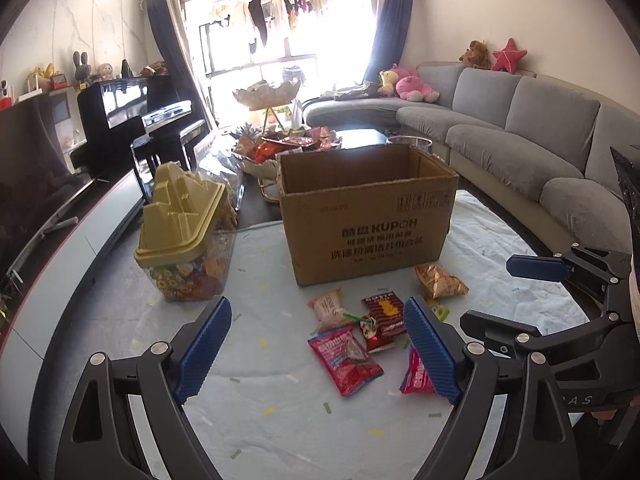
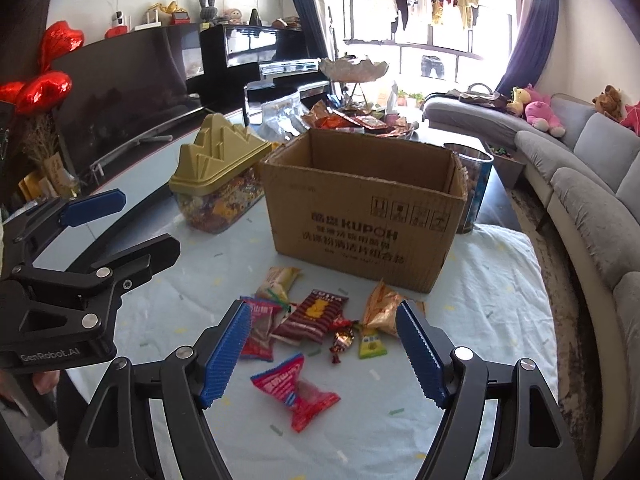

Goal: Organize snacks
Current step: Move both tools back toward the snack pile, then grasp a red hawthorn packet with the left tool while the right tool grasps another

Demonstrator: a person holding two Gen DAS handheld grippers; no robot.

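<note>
The snack packets are lying loose on the desk at frame centre, before the box. Both the left tongs and the right tongs are hanging released, empty. The packets are probably light, crinkly and slippery, so pinching a flat sealed edge looks best.

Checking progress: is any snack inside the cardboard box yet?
Cannot tell: the cardboard box shows only bare inner walls; its floor is hidden.

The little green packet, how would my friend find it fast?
Start at the big cardboard box on the pale cloth. In front of it lies a heap of snacks; beside the crinkly gold bag sits the little green packet. It is the only green and yellow wrapper there.
</note>
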